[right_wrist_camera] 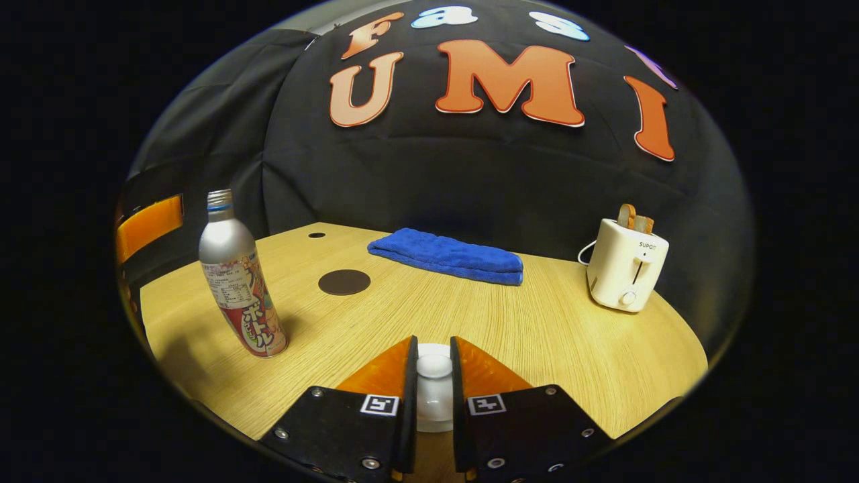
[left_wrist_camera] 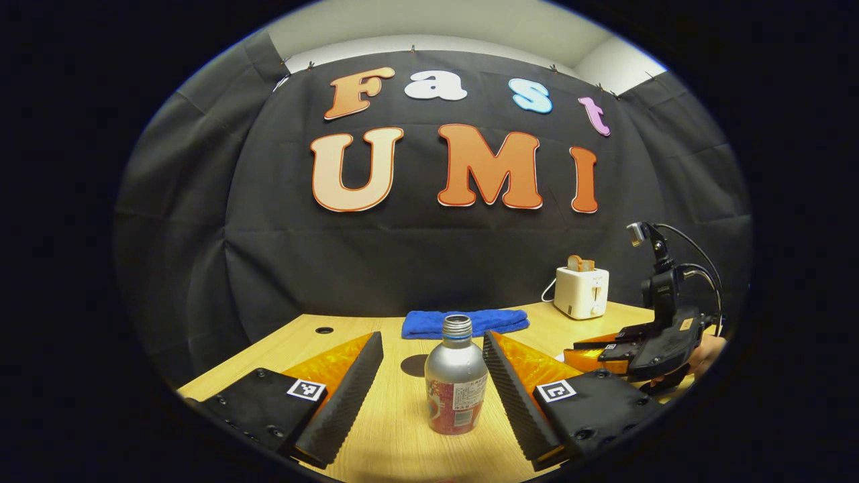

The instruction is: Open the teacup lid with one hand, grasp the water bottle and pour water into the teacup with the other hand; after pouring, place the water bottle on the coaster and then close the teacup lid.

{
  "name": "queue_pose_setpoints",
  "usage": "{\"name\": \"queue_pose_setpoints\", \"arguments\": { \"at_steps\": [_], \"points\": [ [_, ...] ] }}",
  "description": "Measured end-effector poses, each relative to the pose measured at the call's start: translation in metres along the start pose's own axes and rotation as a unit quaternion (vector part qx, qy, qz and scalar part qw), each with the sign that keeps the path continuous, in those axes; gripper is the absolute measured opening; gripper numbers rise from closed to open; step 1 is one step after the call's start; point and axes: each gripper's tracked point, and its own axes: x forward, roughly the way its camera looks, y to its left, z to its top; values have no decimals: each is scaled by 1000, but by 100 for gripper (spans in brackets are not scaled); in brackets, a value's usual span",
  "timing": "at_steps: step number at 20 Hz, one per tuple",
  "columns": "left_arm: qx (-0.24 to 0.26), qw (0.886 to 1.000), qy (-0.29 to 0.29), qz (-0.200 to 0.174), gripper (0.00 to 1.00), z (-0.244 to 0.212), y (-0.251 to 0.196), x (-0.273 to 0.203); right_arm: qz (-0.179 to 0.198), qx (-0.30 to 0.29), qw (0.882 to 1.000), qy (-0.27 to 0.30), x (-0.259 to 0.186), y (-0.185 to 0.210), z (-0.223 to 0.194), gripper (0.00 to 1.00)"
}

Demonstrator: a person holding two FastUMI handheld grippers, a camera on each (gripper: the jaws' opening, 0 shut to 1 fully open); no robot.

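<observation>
Black cloth walls back a wooden table (right_wrist_camera: 537, 335) carrying a folded blue towel (right_wrist_camera: 448, 255), a white toaster (right_wrist_camera: 625, 265) and a round dark coaster (right_wrist_camera: 343, 282). Between the spread fingers of the left gripper (left_wrist_camera: 433, 376), touching neither, a silver water bottle (left_wrist_camera: 456, 379) stands upright and uncapped. Both fingers of the right gripper (right_wrist_camera: 433, 376) clamp the white teacup lid (right_wrist_camera: 434, 367).

Right claw (right_wrist_camera: 433, 376) pinching white teacup lid (right_wrist_camera: 434, 367); water bottle (right_wrist_camera: 239, 275) upright, left.
</observation>
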Motion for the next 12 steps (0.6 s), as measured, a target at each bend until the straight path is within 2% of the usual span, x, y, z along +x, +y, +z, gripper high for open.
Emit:
{"name": "queue_pose_setpoints", "arguments": {
  "at_steps": [12],
  "points": [
    [-5, 999, 41, -6, 99, -39, -12, 17, -25, -3, 999, -29, -13, -20, 17, 23]
  ]
}}
